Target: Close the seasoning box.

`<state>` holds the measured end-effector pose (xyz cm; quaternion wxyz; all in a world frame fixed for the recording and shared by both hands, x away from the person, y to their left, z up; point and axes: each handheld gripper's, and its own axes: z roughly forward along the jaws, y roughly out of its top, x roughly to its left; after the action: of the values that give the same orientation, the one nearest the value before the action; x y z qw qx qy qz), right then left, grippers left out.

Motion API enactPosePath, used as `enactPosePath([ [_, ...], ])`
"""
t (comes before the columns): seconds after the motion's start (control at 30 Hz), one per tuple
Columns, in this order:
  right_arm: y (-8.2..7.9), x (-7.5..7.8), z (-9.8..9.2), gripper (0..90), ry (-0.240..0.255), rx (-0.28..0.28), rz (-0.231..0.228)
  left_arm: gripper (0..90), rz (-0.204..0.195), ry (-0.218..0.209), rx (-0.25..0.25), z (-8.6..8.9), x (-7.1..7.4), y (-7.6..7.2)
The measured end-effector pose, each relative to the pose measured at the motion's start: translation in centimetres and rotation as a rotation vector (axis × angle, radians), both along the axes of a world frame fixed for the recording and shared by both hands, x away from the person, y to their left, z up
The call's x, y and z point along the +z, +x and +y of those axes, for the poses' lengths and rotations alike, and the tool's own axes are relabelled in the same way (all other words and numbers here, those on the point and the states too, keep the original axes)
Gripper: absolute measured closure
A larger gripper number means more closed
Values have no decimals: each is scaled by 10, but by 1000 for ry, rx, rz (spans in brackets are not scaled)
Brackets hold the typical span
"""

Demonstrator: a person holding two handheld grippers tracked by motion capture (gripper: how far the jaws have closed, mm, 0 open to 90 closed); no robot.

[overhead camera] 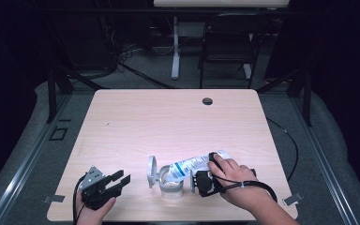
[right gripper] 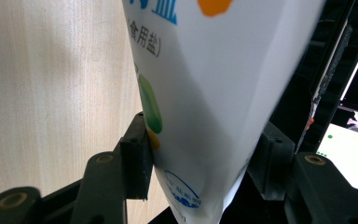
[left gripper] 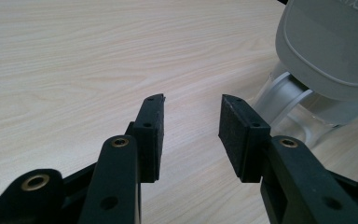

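Observation:
A white salt bag [overhead camera: 194,164] with blue print lies tilted, its mouth down over a clear jar [overhead camera: 171,188] near the table's front edge. The jar's grey lid [overhead camera: 152,171] stands flipped open to the left. My right gripper [overhead camera: 214,159] is shut on the bag's lower end, a hand wrapped over it. In the right gripper view the bag [right gripper: 214,93] rises between the pads of that gripper [right gripper: 205,163]. My left gripper [overhead camera: 123,177] rests open at the front left, apart from the jar. Its jaws [left gripper: 191,126] hold nothing, with the lid [left gripper: 326,46] ahead at the right.
The light wooden table [overhead camera: 168,117] has a cable hole [overhead camera: 207,101] near its far edge. A black chair [overhead camera: 227,42] and a white desk leg [overhead camera: 175,47] stand beyond it. A cable [overhead camera: 291,143] loops off the right side. A lit screen [right gripper: 349,154] glows behind the bag.

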<state>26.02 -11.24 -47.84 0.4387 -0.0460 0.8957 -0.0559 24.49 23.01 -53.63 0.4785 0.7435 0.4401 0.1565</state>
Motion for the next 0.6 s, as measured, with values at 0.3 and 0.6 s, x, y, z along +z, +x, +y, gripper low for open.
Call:
enactPosePath([
  [0.3, 0, 1, 1, 485, 1, 8, -3, 607, 2, -1, -1, 1, 0, 0],
  [0.6, -1, 3, 3, 486, -28, 12, -17, 606, -4, -5, -1, 1, 0, 0],
])
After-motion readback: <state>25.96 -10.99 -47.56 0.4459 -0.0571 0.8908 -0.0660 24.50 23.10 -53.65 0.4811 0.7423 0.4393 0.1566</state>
